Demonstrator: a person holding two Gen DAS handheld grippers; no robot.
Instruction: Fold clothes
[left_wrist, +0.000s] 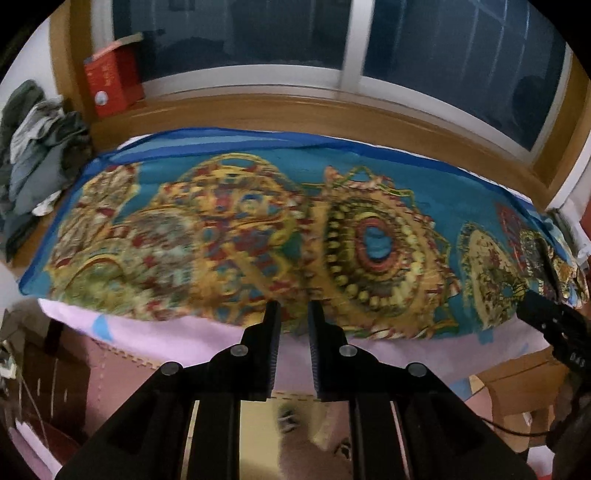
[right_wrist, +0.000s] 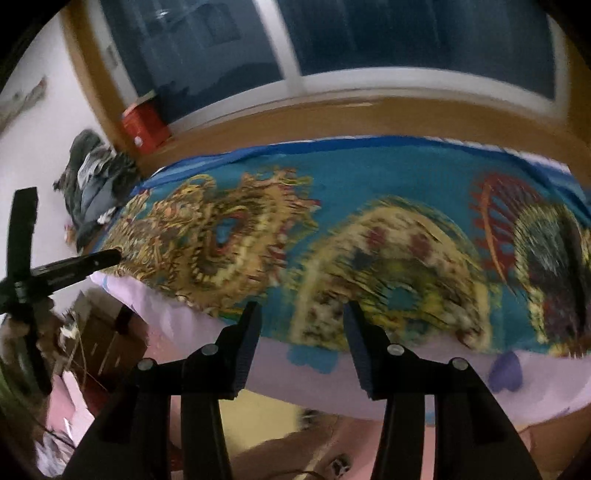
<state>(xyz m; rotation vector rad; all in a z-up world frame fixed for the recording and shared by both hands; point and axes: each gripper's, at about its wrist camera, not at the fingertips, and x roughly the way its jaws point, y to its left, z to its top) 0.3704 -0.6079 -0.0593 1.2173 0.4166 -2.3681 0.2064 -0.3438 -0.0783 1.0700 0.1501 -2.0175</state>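
A large blue cloth (left_wrist: 258, 229) printed with gold and red ornaments lies spread flat across a bed with a pink sheet (left_wrist: 166, 336). My left gripper (left_wrist: 293, 306) hovers over the cloth's near hem with its jaws a narrow gap apart and nothing between them. In the right wrist view the same cloth (right_wrist: 351, 206) fills the middle. My right gripper (right_wrist: 303, 306) stands wide open above the near hem, empty. The view is blurred by motion. A dark finger of the right gripper (left_wrist: 546, 258) reaches over the cloth's right end.
A pile of grey and dark clothes (left_wrist: 37, 155) (right_wrist: 96, 177) sits at the bed's far left. A red box (left_wrist: 110, 85) stands on the wooden window sill (left_wrist: 295, 110) behind the bed. Brown furniture (left_wrist: 517, 380) stands below at right.
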